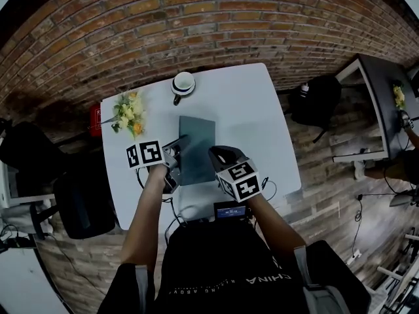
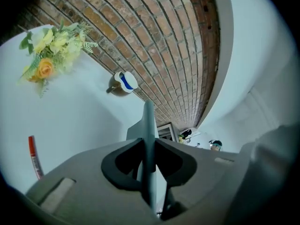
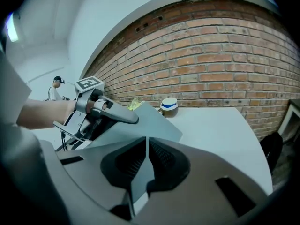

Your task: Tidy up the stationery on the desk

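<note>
Pinching the grey notebook over the white worktop, L claw clamped its left edge, R claw its right edge.

Flowers, cup, brick wall

Rig and wearer, as I see them on my feed.
Left gripper and right gripper: grey moulded shells, black ribbed pads. Each carries a white cube printed with black square markers. Thin black cable runs off the left unit. Wearer has a black short-sleeved T-shirt with white lettering across the front.
</note>
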`<state>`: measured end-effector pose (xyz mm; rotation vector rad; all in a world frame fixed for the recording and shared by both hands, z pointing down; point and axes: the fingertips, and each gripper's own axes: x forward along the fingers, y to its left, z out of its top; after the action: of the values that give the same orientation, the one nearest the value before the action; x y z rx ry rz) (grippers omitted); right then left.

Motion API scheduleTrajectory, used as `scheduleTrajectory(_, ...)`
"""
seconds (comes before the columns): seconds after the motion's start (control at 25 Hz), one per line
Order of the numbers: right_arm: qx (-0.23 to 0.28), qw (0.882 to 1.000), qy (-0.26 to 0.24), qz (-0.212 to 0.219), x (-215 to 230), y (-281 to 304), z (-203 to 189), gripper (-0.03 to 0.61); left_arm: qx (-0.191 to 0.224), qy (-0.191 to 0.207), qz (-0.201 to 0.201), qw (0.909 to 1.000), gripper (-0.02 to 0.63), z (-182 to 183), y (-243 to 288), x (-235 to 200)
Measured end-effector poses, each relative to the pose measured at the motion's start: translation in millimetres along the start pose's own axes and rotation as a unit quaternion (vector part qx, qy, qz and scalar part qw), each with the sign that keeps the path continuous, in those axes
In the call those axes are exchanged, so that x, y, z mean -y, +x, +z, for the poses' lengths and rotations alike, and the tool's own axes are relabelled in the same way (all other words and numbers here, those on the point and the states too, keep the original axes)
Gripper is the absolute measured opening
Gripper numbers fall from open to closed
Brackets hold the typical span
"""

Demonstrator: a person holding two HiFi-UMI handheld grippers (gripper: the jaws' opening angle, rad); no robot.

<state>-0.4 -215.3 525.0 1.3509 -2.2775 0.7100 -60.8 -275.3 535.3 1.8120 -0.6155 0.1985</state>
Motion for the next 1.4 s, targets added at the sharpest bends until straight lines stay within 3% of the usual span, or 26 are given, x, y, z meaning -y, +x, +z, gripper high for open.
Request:
scheduleTrajectory(0.24, -0.003, 1.000, 0.013, -0.022, 34.1, -6.0, -1.2, 0.028, 0.034, -0.061, -0.038, 0.9969, 0.077, -1.0, 17.9, -12.8)
scheduleTrajectory(0.68, -0.022, 1.000, 0.010, -0.016, 49.7, 7.0, -7.3, 0.025, 0.079, -0.107, -0.011, 0.9910, 0.072, -2.3, 6.4, -72.7)
scheduleTrajectory(1.16, -0.041, 0.999, 0.006, -0.005, 49.4, 19.1, -14.5, 0.025, 0.047, -0.083, 0.060, 0.9936, 0.071, -12.2, 5.7, -106.9)
scheduleTrajectory(1.4, -0.042, 0.999, 0.010, -0.004, 47.2, 20.7, -17.6, 0.025, -0.014, -0.034, 0.110, 0.9932, 0.118, -23.9, 5.1, -116.3)
